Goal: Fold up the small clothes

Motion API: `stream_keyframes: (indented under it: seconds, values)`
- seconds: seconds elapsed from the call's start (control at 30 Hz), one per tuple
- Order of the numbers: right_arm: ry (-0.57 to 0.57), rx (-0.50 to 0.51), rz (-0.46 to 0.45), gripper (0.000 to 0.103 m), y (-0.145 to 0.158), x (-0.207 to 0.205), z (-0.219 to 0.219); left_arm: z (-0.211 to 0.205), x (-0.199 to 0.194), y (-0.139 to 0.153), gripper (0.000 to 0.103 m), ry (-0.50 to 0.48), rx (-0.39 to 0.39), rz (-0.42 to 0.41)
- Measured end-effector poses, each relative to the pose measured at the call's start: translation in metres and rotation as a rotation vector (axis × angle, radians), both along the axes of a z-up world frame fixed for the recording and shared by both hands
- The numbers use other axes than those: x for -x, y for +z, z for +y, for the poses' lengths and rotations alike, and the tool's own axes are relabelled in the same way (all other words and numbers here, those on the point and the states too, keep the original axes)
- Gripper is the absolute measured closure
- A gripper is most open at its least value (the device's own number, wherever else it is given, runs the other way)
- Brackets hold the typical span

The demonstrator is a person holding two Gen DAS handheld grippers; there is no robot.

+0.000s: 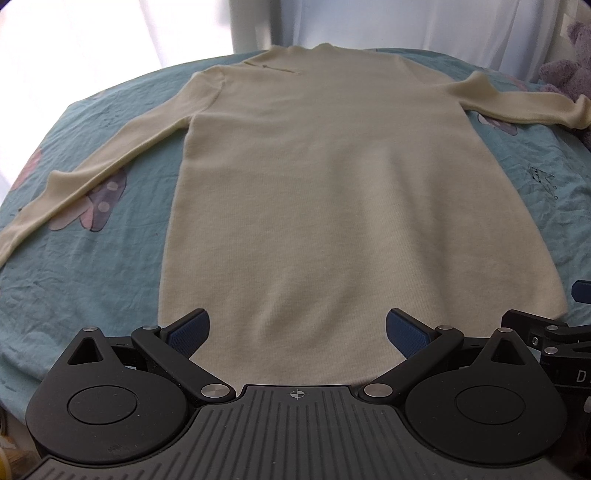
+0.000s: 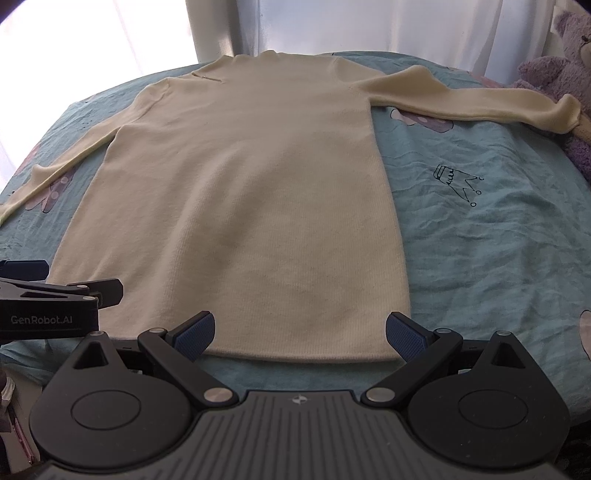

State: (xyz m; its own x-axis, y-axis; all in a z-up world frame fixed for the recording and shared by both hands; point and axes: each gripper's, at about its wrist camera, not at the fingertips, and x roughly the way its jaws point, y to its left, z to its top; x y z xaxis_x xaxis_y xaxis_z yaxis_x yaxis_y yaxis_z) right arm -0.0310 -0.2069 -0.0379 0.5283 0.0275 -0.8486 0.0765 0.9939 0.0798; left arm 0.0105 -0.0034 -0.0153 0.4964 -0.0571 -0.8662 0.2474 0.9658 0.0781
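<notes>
While the cream knit dress (image 1: pixel 325 177) lies flat on the bedsheet (image 2: pixel 480 240), both the left gripper (image 1: pixel 297 334) and right gripper (image 2: pixel 300 334) hover released; only the right view shows its hem.

One sweater (image 1: pixel 295 177), two grippers, perhaps one plush toy (image 2: pixel 569 74).

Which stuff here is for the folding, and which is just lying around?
For the folding:
sweater
left gripper, open
right gripper, open

Just lying around:
purple plush toy
bedsheet, under the sweater
curtain
</notes>
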Motion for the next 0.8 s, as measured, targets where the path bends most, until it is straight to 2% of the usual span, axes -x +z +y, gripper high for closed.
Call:
stream_keyframes:
  seconds: [0.43, 0.57, 0.7, 0.8]
  values:
    - [0.018, -0.009, -0.003, 0.004, -0.001, -0.001, 0.002, -0.001, -0.003, -0.003, 0.0, -0.011, -0.003, 0.014]
    - [0.057, -0.012, -0.005, 0.004, -0.002, 0.0, 0.005, -0.001, -0.005, -0.005, 0.0, -0.019, -0.002, 0.022]
    - [0.077, -0.061, -0.01, 0.004, -0.003, -0.002, 0.005, -0.001, -0.008, -0.006, 0.0, -0.031, 0.007, 0.031]
    - [0.031, -0.131, 0.004, 0.004, -0.003, -0.007, -0.005, -0.002, -0.012, -0.004, 0.0, -0.044, 0.01, 0.018]
